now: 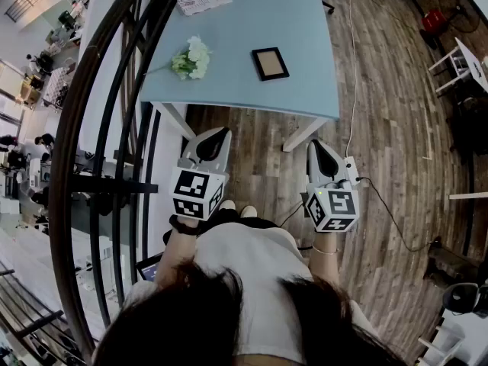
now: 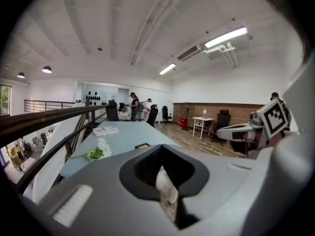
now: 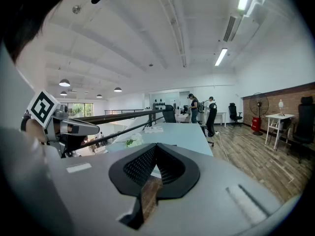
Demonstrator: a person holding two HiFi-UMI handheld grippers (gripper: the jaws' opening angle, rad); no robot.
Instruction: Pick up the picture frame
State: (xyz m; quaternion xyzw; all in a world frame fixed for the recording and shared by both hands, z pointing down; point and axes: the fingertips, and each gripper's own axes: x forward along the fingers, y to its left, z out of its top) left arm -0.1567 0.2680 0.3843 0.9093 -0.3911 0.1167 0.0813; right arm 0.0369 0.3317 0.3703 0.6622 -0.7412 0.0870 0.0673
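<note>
**Frame at rest on table; both grippers shut and empty**

We find the picture frame (image 1: 270,63) lying flat on the pale blue table (image 1: 252,97), towards its near edge and right of centre. A spray of white flowers (image 1: 191,58) lies to its left, apart from it. Printed papers (image 1: 203,0) sit at the far side. Nothing touches the frame.

The left gripper (image 1: 211,145) and the right gripper (image 1: 323,158) are side by side over the wooden floor (image 1: 259,151). Both are short of the table's near edge and well apart from the frame. In each gripper view the jaws meet at their tips with nothing between them. We record both as closed and carrying nothing.

We judge the frame small, light and rigid, with a narrow dark border around a tan centre. A glazed front is probable, so we would treat the face as slippery and breakable. Lying flat, it offers little height to grip. We advise opening the jaws first, then taking hold across two opposite outer edges of the border, near mid-length and clear of the face. A pinch at one corner risks the frame swinging.
</note>
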